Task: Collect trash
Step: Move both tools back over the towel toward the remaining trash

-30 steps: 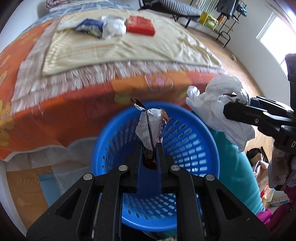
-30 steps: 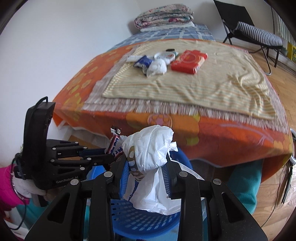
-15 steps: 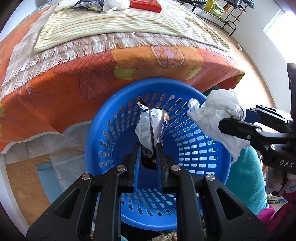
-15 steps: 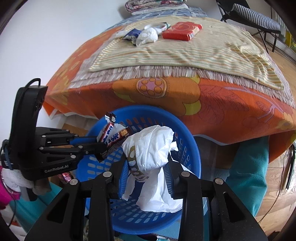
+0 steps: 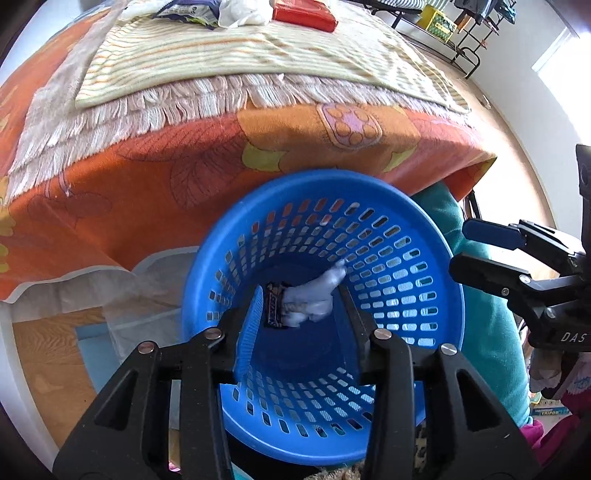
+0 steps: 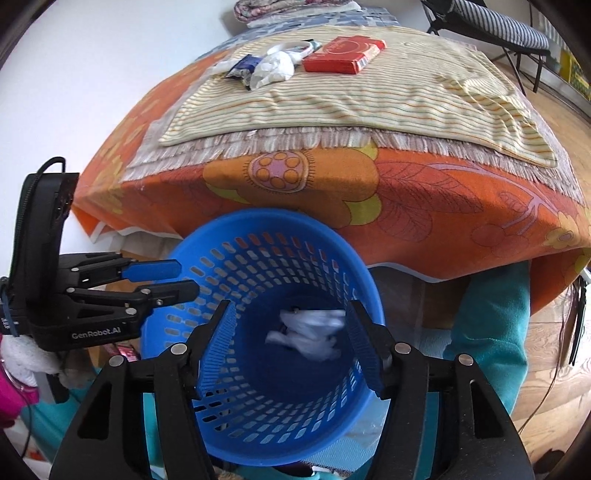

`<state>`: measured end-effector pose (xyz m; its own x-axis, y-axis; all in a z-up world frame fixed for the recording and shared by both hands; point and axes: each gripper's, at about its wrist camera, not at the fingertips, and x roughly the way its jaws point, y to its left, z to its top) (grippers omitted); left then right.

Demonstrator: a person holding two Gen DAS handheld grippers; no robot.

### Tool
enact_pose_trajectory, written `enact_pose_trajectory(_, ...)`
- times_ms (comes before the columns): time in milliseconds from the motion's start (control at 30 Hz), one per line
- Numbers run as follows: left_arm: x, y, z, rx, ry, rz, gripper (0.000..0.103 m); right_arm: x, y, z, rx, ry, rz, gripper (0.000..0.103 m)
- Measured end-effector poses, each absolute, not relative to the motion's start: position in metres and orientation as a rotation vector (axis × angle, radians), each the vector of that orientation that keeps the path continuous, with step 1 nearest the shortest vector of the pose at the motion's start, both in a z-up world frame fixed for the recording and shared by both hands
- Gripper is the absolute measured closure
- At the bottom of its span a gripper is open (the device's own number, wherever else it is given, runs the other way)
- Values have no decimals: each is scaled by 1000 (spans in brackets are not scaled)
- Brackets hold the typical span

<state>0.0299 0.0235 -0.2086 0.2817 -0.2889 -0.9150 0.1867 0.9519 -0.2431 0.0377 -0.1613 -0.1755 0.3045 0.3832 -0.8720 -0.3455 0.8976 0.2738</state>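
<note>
A blue perforated basket (image 5: 436, 240) stands on the floor by the bed; it also shows in the right wrist view (image 6: 258, 221). Inside lie a dark candy wrapper (image 5: 273, 304) and a crumpled white tissue (image 5: 314, 297), which shows blurred in the right wrist view (image 6: 310, 332). My left gripper (image 5: 301, 314) is open and empty above the basket. My right gripper (image 6: 288, 336) is open and empty above it too. More trash lies on the bed: a white crumpled paper (image 6: 273, 68), a blue wrapper (image 6: 242, 66) and a red box (image 6: 343, 53).
The bed with an orange flowered cover (image 6: 424, 199) and a striped fringed blanket (image 6: 351, 99) rises behind the basket. A folding chair (image 6: 491, 22) stands at the back right. Teal cloth (image 6: 491, 317) lies right of the basket on the wooden floor.
Both grippers have opened. The candy wrapper and the white tissue have dropped from them into the basket.
</note>
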Motion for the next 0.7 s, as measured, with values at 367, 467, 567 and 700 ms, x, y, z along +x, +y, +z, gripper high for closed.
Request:
enact_pose_trajectory(367,61,34,-178,-126,1148,-296,63,63,-170,-159,55,1127,437,33)
enact_pose_trajectory(467,72,37,-168,-124,1115,-284,63,74,-174,-153,61,1122,413,32)
enact_pose_trajectory(567,85,36,-159,-118,1088,-280,63,87,-177,-146,59,1120,396,32)
enact_pose_trajectory(700,103,33,-147,-114,1053,-279,59,102,-181,-133,45,1089,379,32)
